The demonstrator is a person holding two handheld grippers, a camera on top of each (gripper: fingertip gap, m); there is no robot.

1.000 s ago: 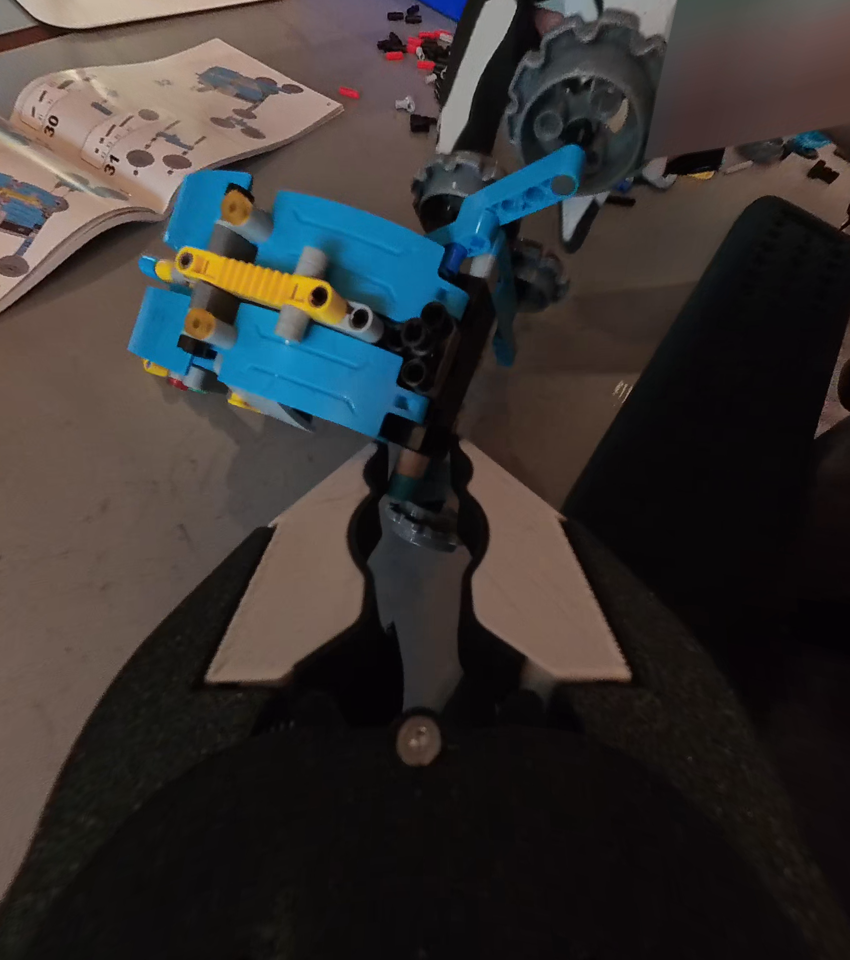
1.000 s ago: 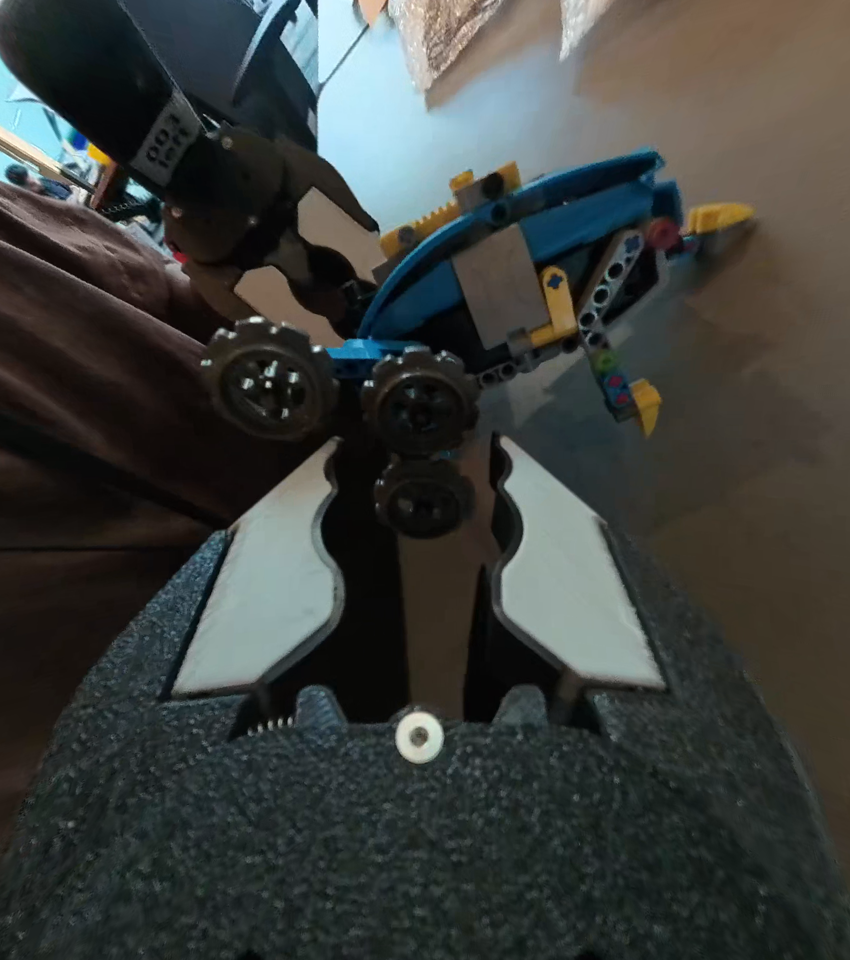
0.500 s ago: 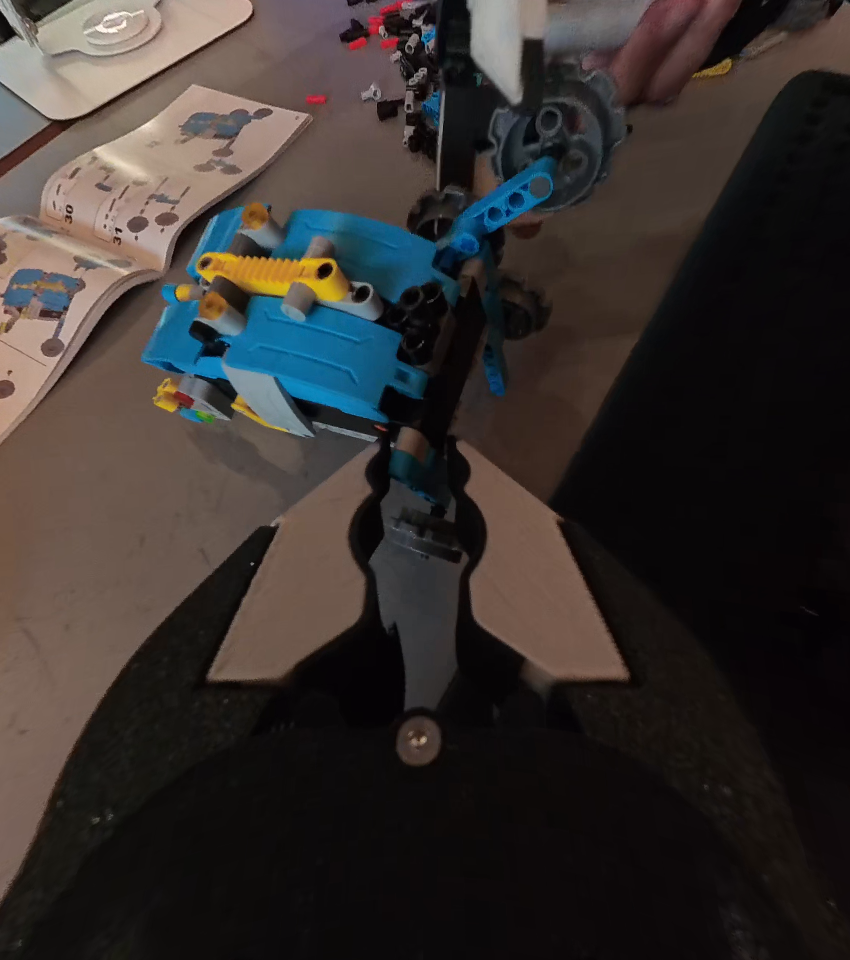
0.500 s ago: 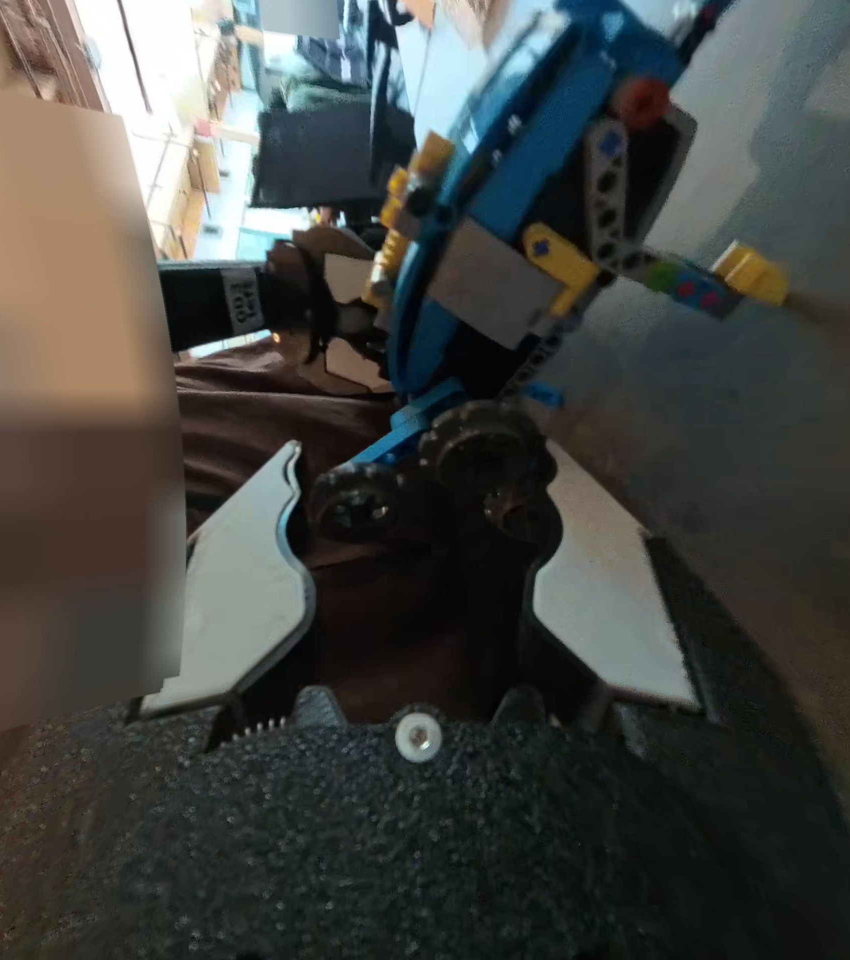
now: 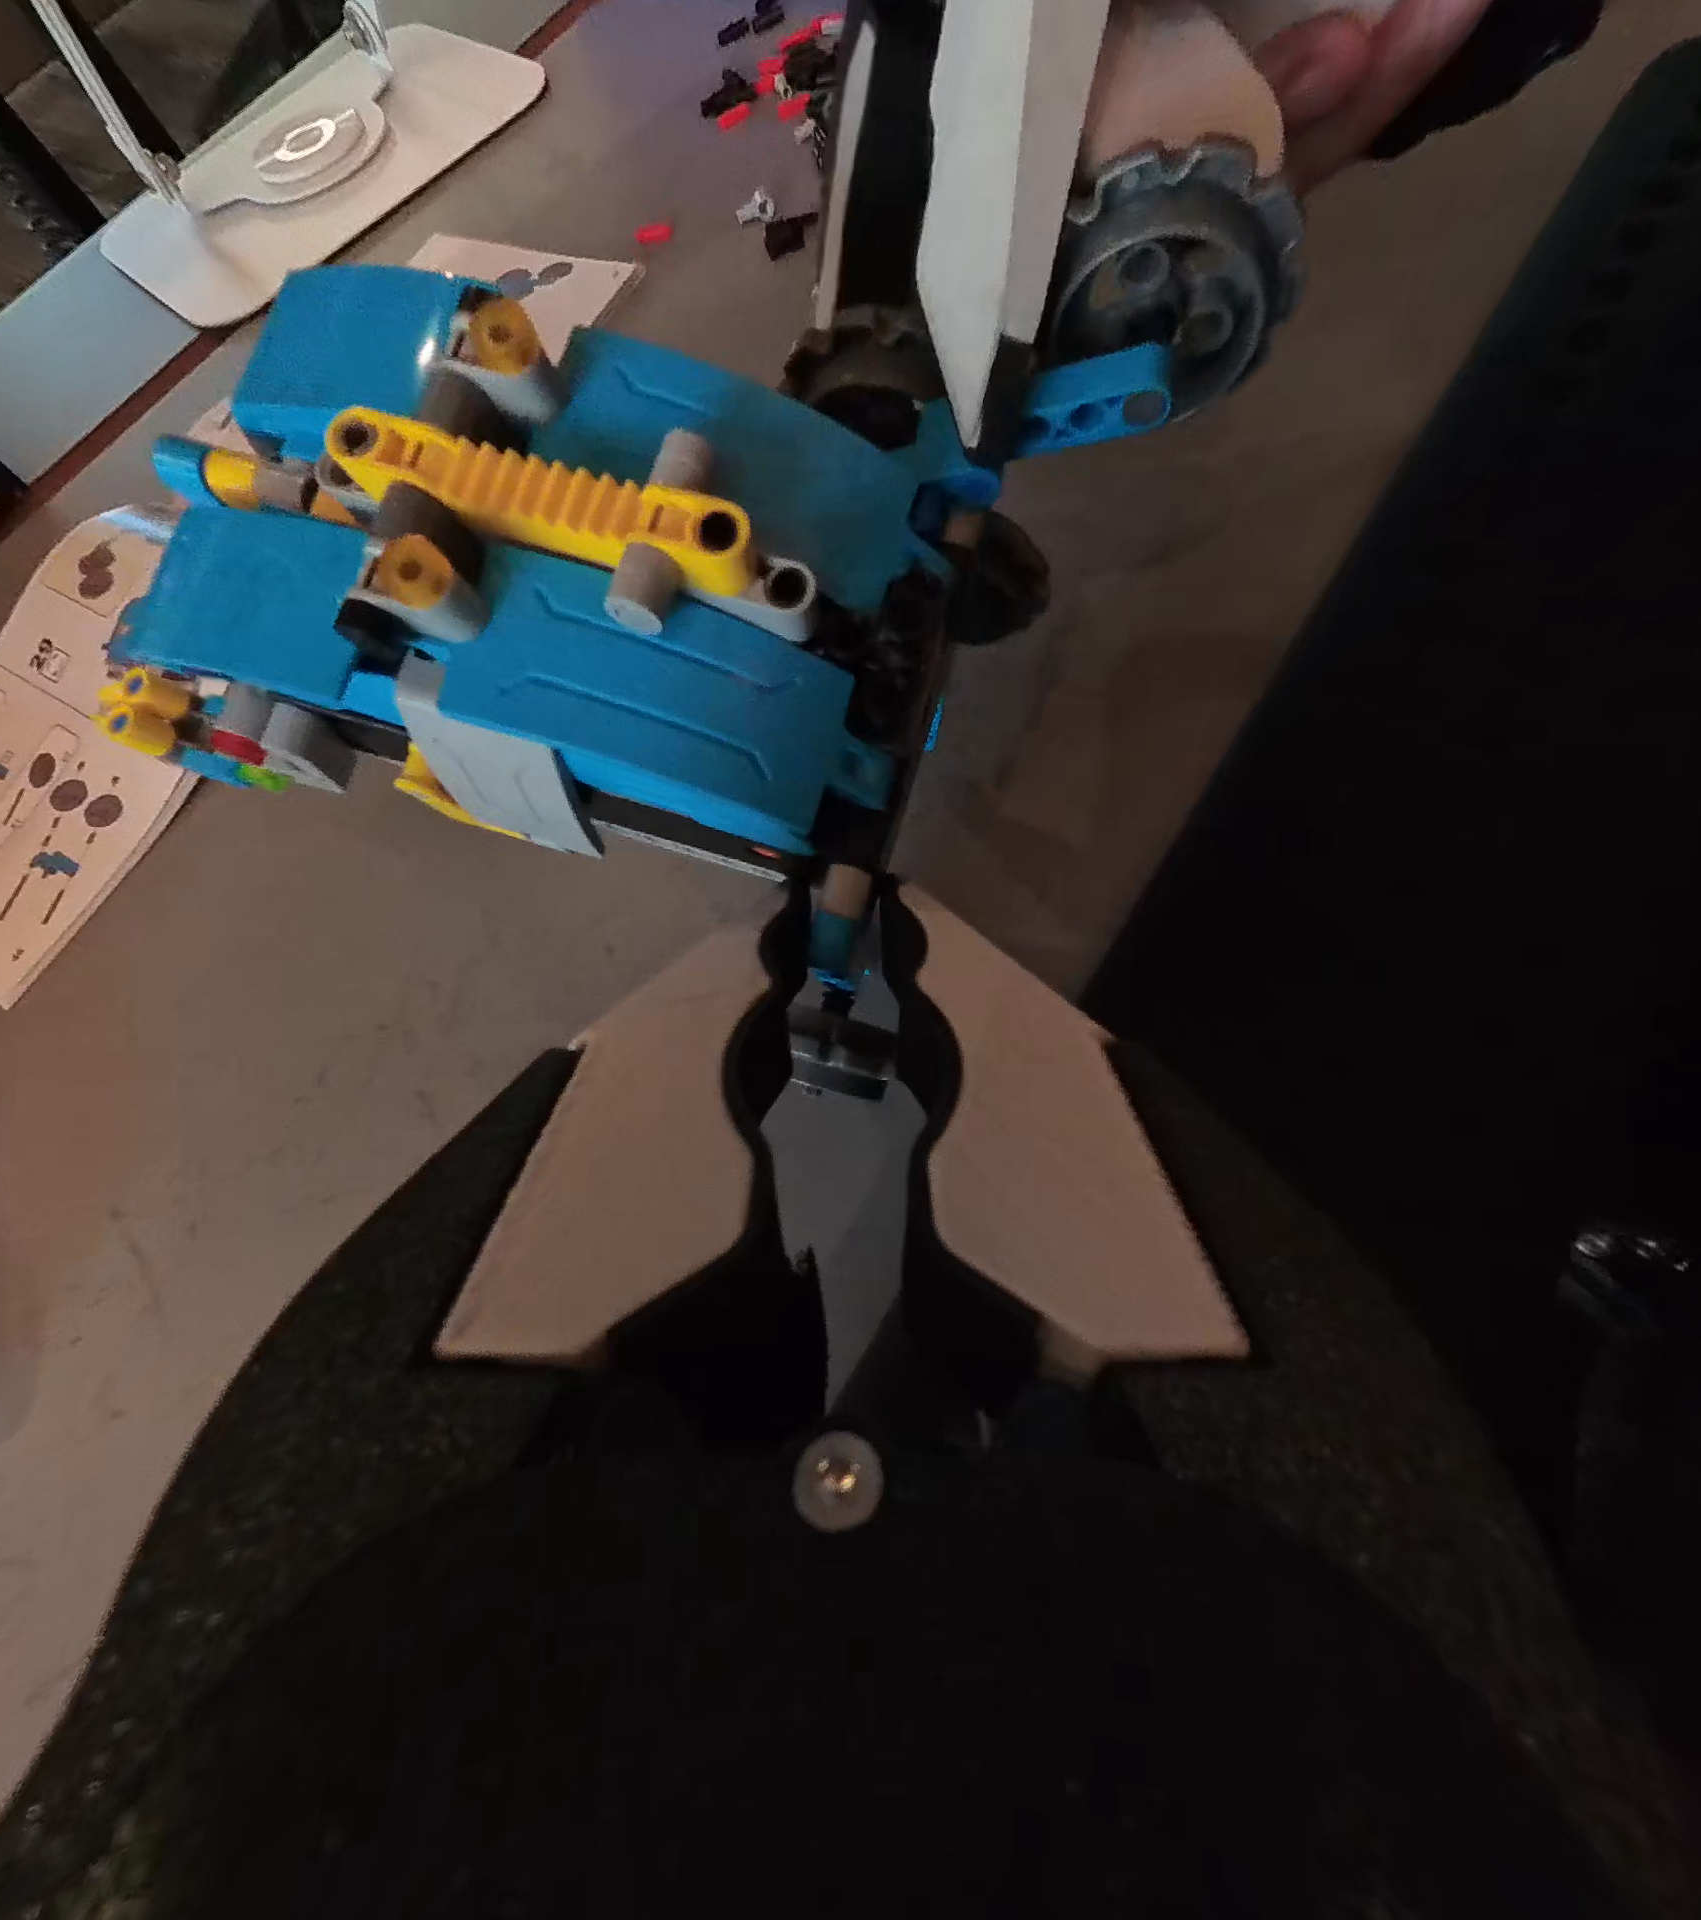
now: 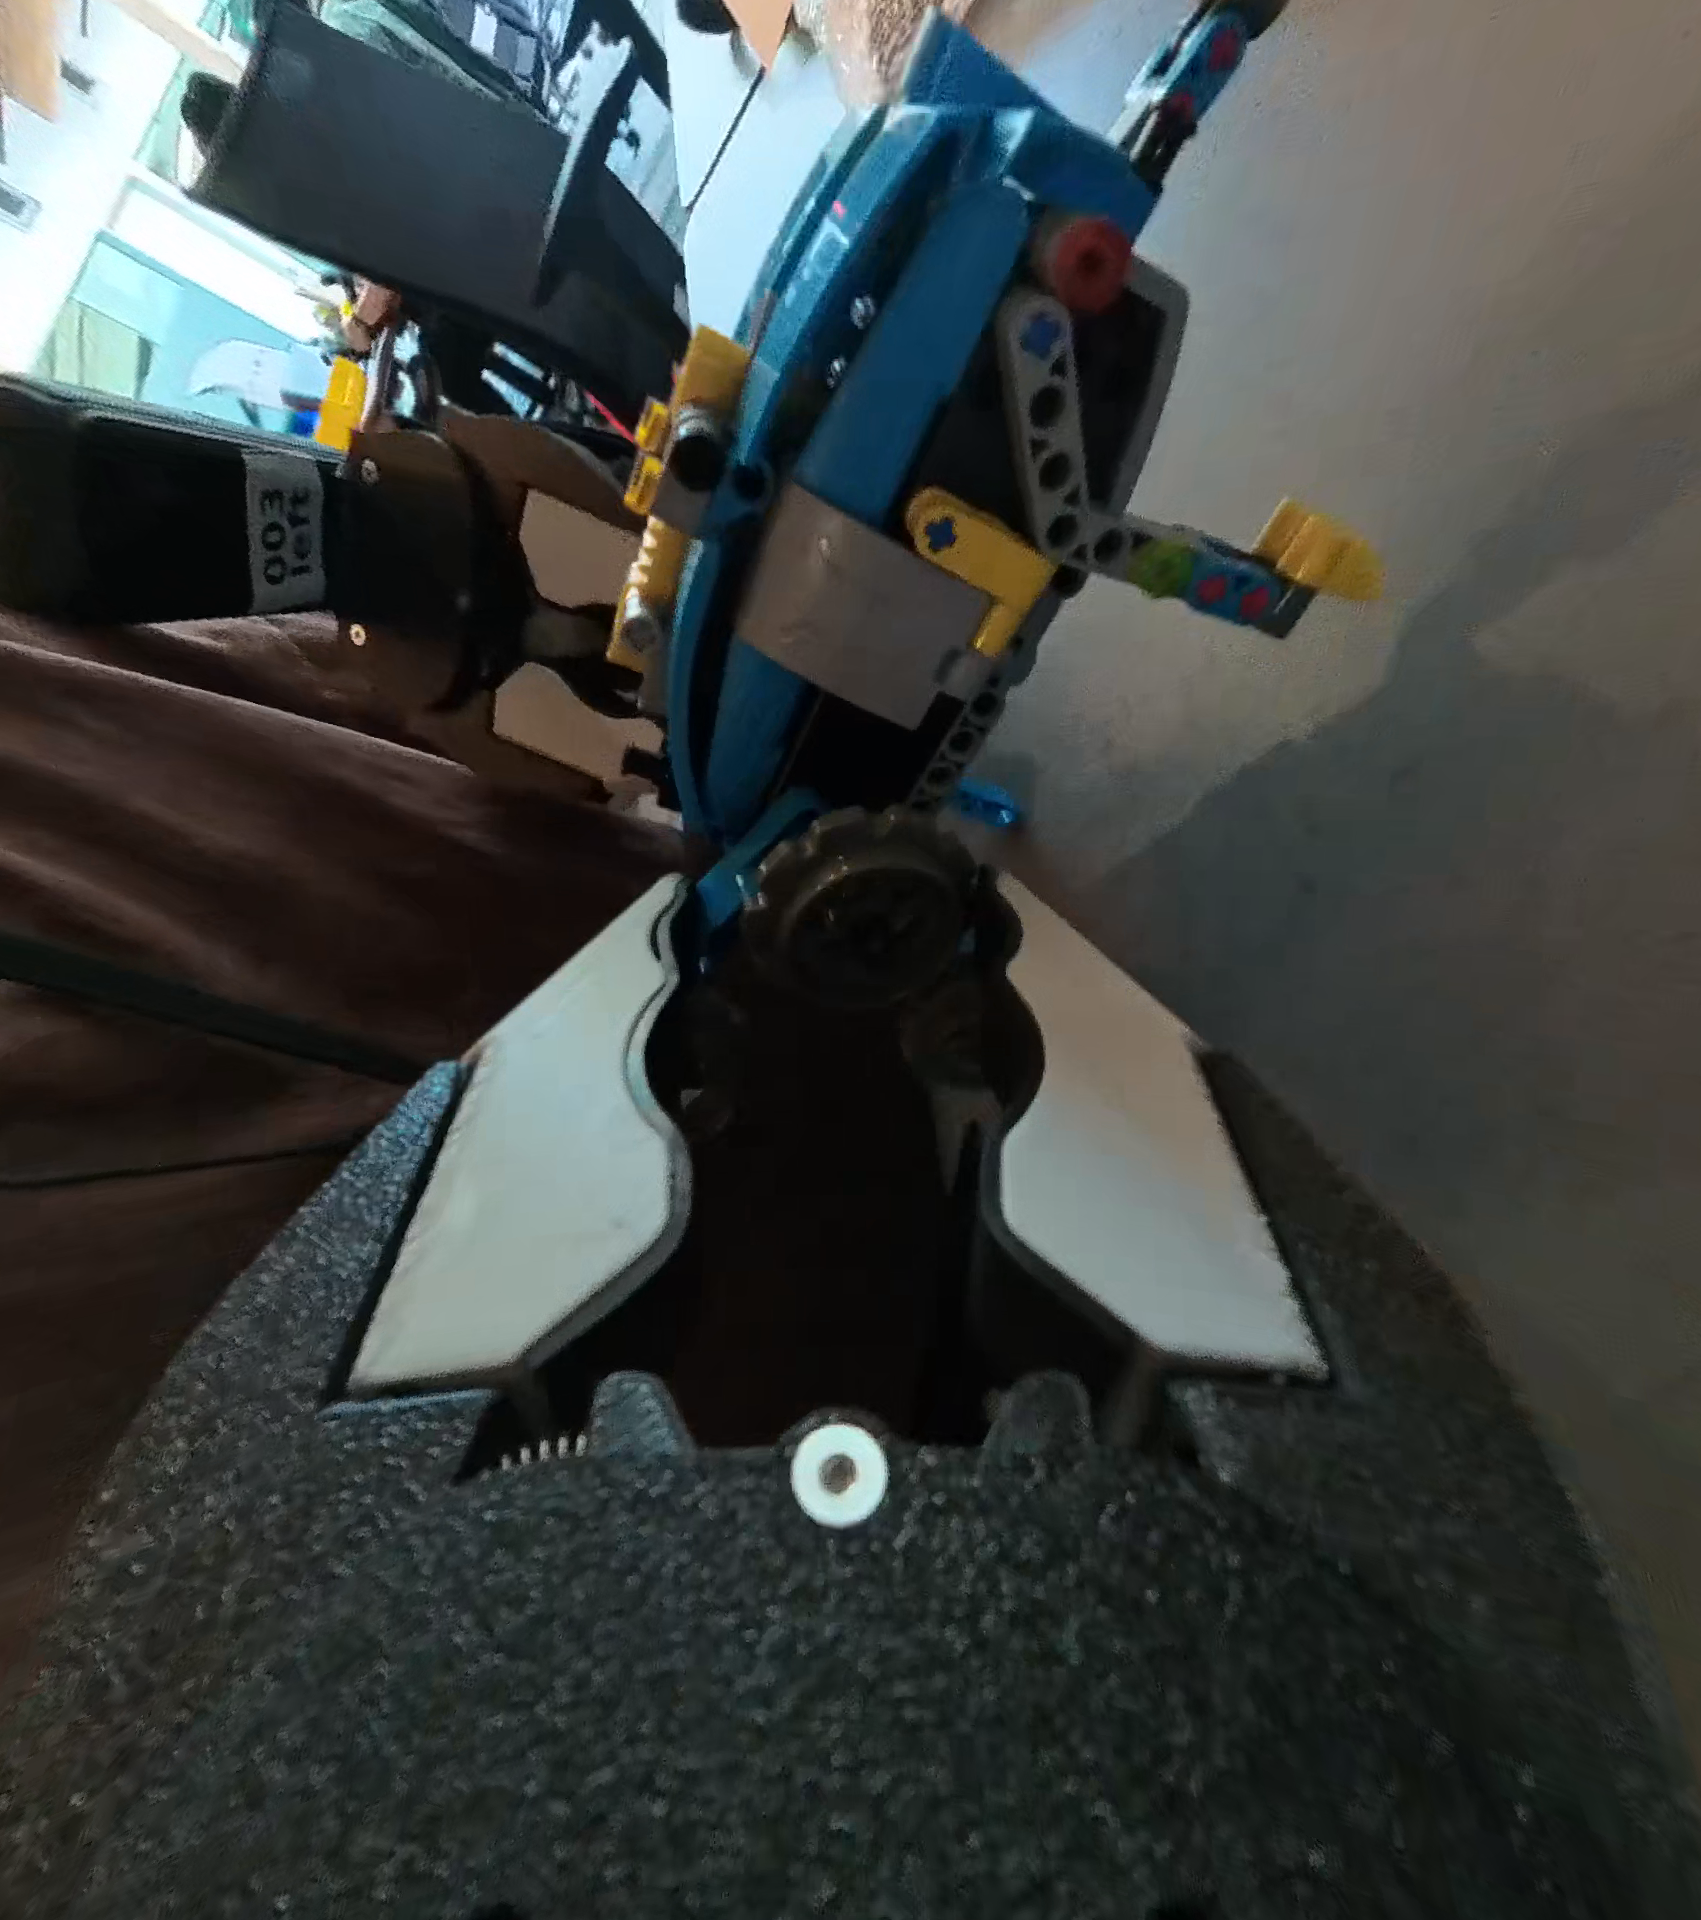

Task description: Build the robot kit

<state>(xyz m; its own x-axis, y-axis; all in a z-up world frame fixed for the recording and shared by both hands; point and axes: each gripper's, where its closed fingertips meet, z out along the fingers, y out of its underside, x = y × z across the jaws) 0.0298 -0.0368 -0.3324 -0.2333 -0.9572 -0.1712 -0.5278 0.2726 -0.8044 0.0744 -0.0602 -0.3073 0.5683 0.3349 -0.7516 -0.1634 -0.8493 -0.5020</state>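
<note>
The left gripper (image 5: 841, 935) clamps the blue-and-yellow plastic brick vehicle model (image 5: 534, 613) aloft above the grey tabletop (image 5: 202, 1091), steadying it while the right gripper (image 6: 841, 935) closes around its dark toothed wheels (image 6: 856, 920).

The toy vehicle (image 5: 555, 623) hangs above the bench (image 5: 202, 1091), between the two tools: left tool (image 5: 841, 914) at its near end, right tool (image 5: 939, 343) at its far wheels. An instruction booklet (image 5: 25, 810) lies beneath, leftward.
</note>
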